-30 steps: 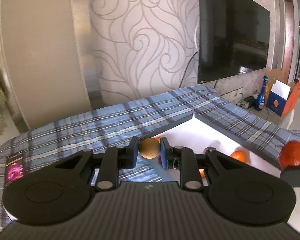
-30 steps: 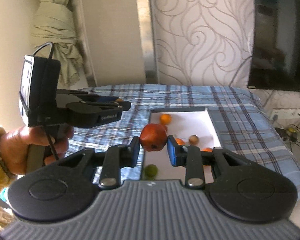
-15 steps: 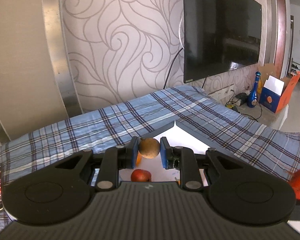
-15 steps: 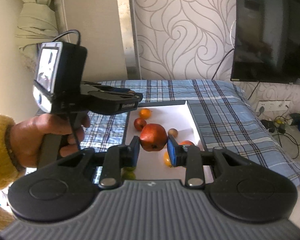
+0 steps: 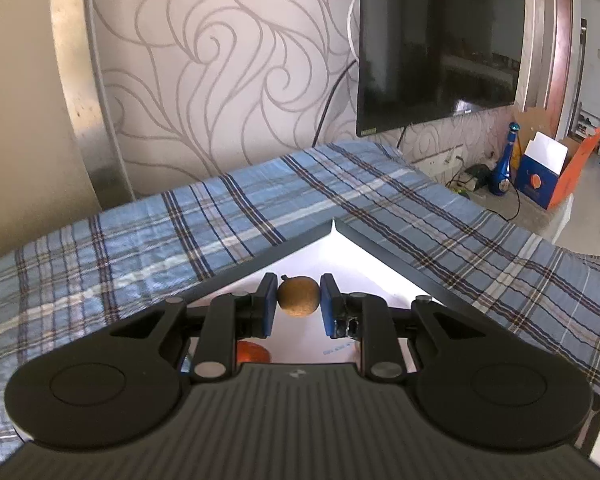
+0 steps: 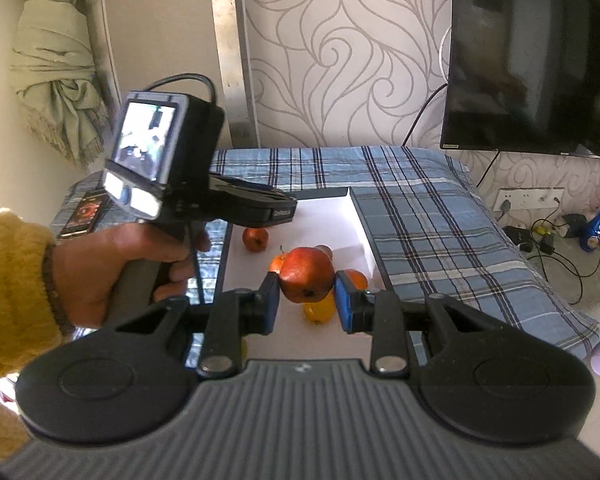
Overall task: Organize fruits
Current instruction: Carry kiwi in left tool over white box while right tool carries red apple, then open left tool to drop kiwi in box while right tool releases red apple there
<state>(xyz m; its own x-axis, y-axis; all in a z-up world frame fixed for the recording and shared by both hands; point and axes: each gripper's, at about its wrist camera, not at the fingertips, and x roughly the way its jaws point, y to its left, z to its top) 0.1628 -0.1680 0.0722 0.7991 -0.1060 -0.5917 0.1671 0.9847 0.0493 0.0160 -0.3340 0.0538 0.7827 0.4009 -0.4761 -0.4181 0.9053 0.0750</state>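
Observation:
My left gripper is shut on a small round brown fruit, held above the far corner of a white tray with a dark rim. A red fruit lies in the tray under the left finger. My right gripper is shut on a red pomegranate, held over the same tray. Below it lie a small red fruit, oranges and a yellow fruit. The left gripper body shows in the right wrist view, over the tray's left side.
The tray lies on a blue plaid cloth over a table. A phone lies at the cloth's left edge. A TV hangs on the patterned wall. A blue bottle, an orange box and cables stand on the floor at right.
Both grippers have moved forward over the tray, each still holding its fruit. The left gripper now sits closer to the tray's far corner. The right gripper has drawn nearer the fruits in the tray.

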